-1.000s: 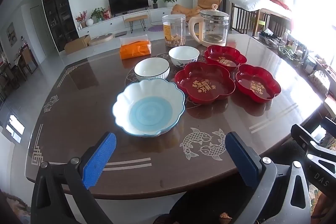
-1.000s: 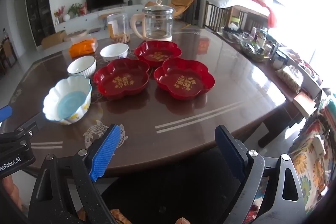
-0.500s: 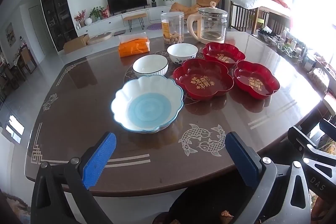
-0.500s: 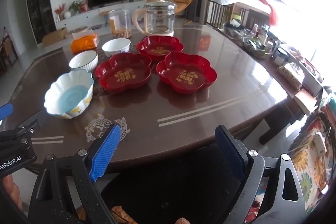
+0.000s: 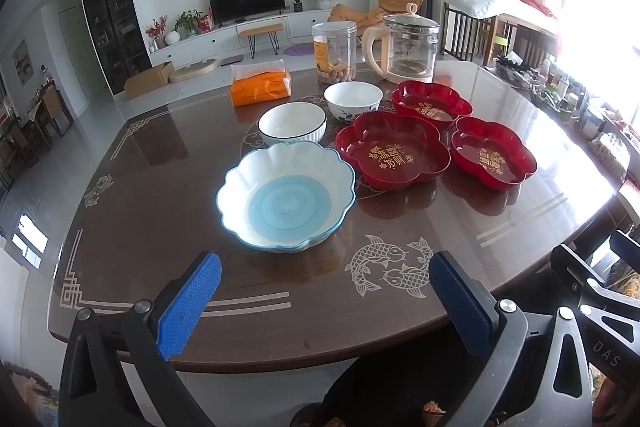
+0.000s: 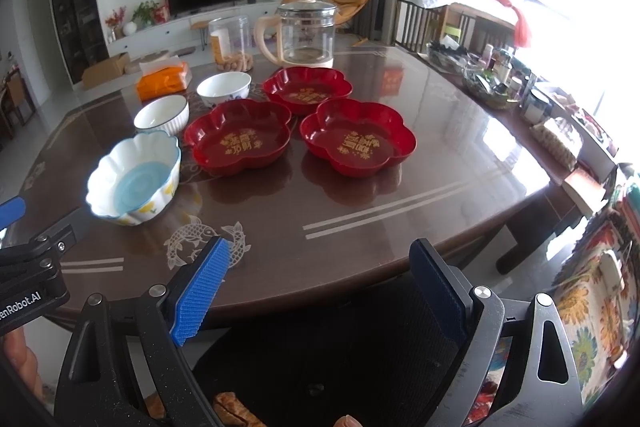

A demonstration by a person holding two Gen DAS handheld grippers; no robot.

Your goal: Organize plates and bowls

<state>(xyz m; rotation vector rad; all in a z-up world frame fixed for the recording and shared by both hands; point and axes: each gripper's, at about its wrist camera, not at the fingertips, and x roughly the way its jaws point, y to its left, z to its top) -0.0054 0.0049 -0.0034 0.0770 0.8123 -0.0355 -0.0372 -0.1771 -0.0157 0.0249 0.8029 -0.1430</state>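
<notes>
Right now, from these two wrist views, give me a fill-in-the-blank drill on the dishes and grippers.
1. The number of red flower-shaped plates on the table is ____.
2. The scalloped bowl has a ____ inside bottom.
3. The left gripper and right gripper both hold ____.
4. The glass kettle stands ____ the red plates, seen from the grippers.

Missing words: three; blue; nothing; behind

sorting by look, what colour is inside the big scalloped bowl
Light blue centre, white walls on the scalloped ceramic bowl; left wrist view.
</notes>
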